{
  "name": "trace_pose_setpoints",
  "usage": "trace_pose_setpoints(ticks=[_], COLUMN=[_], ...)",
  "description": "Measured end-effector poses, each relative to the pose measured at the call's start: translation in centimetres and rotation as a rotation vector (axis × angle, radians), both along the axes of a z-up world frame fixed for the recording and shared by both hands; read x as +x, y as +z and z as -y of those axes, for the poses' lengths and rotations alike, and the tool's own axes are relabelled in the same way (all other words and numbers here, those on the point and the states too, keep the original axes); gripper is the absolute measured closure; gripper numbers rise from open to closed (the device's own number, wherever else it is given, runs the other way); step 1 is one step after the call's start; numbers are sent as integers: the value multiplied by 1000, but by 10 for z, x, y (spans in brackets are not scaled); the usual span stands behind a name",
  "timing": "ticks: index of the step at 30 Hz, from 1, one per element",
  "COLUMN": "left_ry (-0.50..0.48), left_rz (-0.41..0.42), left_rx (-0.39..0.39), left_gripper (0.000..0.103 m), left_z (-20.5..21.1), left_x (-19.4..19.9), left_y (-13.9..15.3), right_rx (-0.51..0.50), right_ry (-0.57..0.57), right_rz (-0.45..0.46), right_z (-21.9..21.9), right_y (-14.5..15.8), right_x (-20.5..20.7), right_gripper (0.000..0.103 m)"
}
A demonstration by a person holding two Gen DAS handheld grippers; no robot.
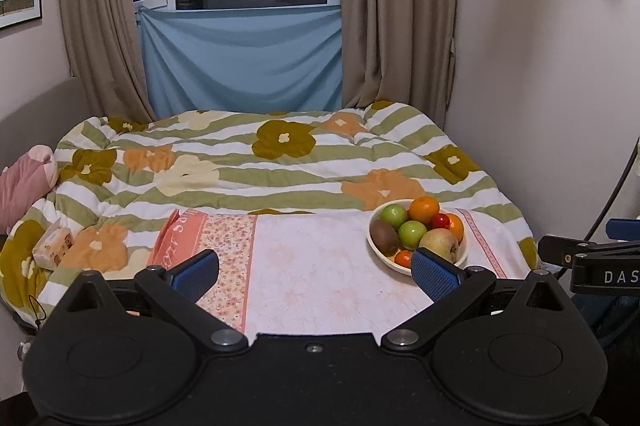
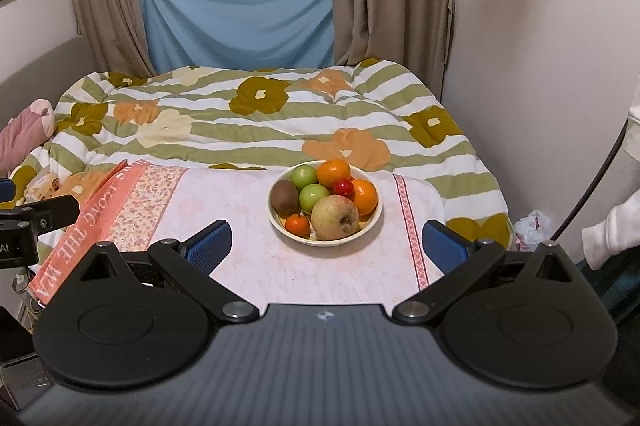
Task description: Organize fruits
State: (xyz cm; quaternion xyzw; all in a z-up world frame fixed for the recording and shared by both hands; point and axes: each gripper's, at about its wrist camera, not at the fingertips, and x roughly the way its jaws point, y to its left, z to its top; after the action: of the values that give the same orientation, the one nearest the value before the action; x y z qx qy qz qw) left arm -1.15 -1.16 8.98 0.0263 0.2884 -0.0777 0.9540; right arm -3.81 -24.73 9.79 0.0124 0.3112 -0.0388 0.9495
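The left gripper (image 1: pixel 316 272) stands wide open and holds nothing, its blue pads spread over the pale pink cloth (image 1: pixel 320 266) at the bottom of the left wrist view. Its right pad overlaps the near rim of the bowl (image 1: pixel 376 246), which sits at centre right of that frame, so part of the rim and of the small fruit at the front is cut off there.

The right gripper (image 2: pixel 326 246) is likewise spread wide and empty. Just beyond the gap between its pads, at the middle of the right wrist view, the cream bowl (image 2: pixel 280 222) rests on the cloth, fully in sight.

In the bowl are a large yellow-brown apple (image 2: pixel 335 217) at the front, its stem dimple turned toward the camera and a little to the right; a brown kiwi (image 2: pixel 285 198) on the left, its long axis running roughly up and down the frame; two green apples (image 2: pixel 314 197) in the middle and behind; an orange (image 2: pixel 333 172) at the back; a second orange (image 2: pixel 365 196) on the right, partly hidden by the apple; a small red fruit (image 2: pixel 344 187) between them, too small to name; and a small tangerine (image 2: pixel 297 225) at the front left.

Whether the cloth covers a desk or lies on the bed cannot be told. Behind it spreads a flowered quilt (image 2: pixel 260 114), and beyond it a blue sheet (image 2: pixel 240 18) hangs under the window. The other gripper's body cuts in at the edge of each view.
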Motion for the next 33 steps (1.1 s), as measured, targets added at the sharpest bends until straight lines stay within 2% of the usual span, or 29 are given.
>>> trace_pose_setpoints(ticks=[33], left_ry=[7], left_rz=[14], left_rx=[14], left_gripper=[0], left_z=[-3], left_x=[0], left_y=[-3], right_rx=[28], right_ry=[-6], right_rz=[-31], right_z=[-2], right_y=[-9], right_x=[6], right_gripper=[0])
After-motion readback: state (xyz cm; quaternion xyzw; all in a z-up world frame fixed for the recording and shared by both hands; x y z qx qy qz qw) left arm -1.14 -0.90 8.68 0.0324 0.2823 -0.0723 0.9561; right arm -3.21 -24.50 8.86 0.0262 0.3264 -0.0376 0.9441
